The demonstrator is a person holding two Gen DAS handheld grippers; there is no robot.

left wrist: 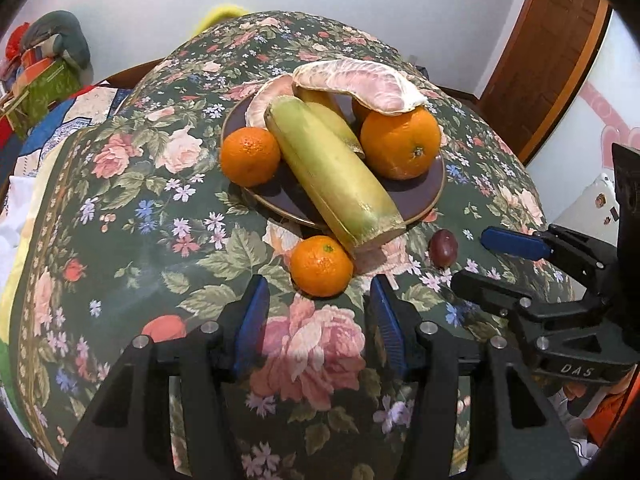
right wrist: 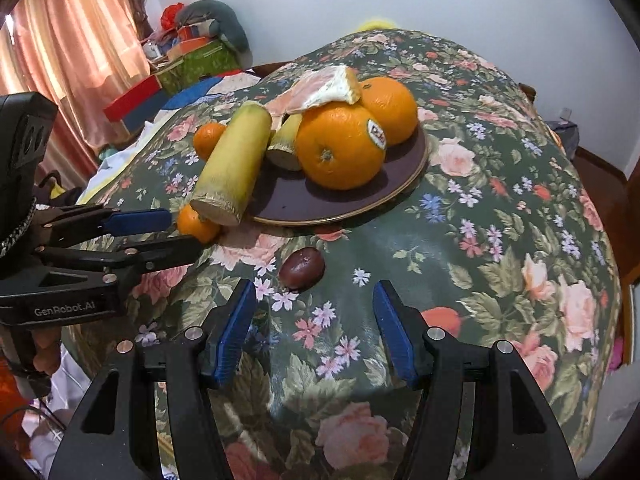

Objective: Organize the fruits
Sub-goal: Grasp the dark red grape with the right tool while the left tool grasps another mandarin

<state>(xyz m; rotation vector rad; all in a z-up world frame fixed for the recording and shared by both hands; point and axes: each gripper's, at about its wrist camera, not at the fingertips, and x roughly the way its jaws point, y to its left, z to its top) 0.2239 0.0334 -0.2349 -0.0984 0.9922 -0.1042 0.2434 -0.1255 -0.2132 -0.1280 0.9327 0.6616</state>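
A dark plate on the floral tablecloth holds a long yellow-green cane piece, a big orange, a mandarin and pomelo segments. A loose mandarin lies on the cloth before the plate, right at the tips of my open left gripper; its pads do not press it. In the right wrist view the left gripper flanks that mandarin. A small dark fruit lies just ahead of my open right gripper, which holds nothing.
The cane piece overhangs the plate rim above the loose mandarin. Boxes and bundled cloth pile up beyond the table's far left, beside a curtain. A wooden door stands at the right.
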